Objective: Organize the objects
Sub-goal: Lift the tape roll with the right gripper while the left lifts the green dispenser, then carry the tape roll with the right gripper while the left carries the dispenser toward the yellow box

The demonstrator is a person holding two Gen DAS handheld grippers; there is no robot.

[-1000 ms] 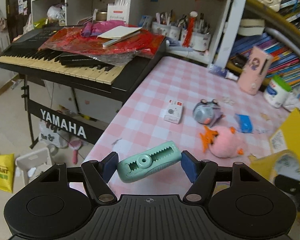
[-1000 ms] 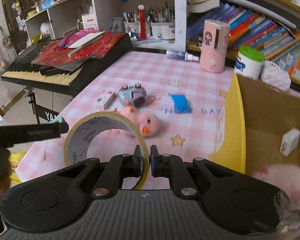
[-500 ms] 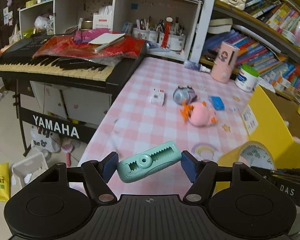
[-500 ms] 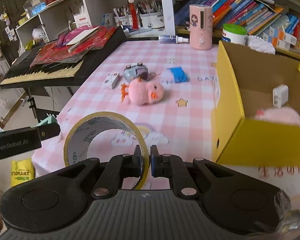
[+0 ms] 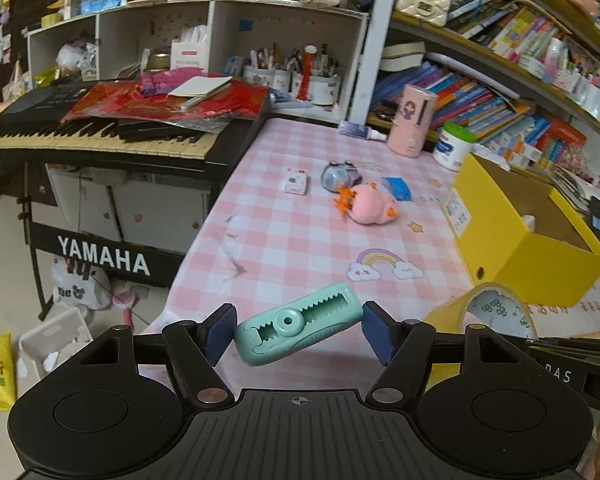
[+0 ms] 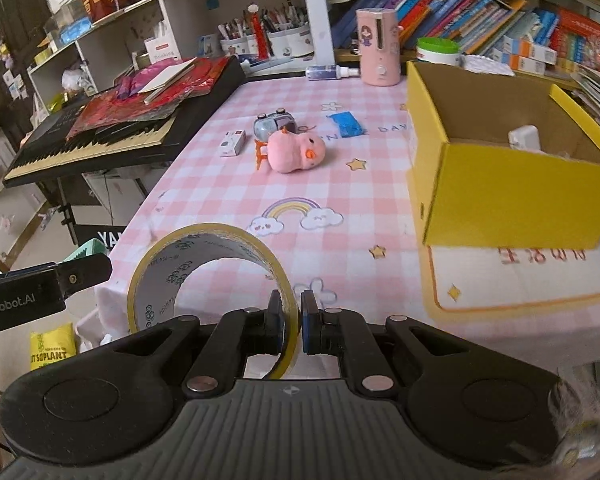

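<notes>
Two things are in hand at once: the left tongs, about half open, clamp a green cutter endwise, and the right tongs, nearly shut, pinch the wall of a tape roll. Since a second ago both views have pulled back, so the whole yellow box now shows at the right of each frame, its top open. That suits carrying both things toward it. The worktop edge runs up the left; the duck lies mid-frame, leaving bare checked cloth between tongs and box.
</notes>
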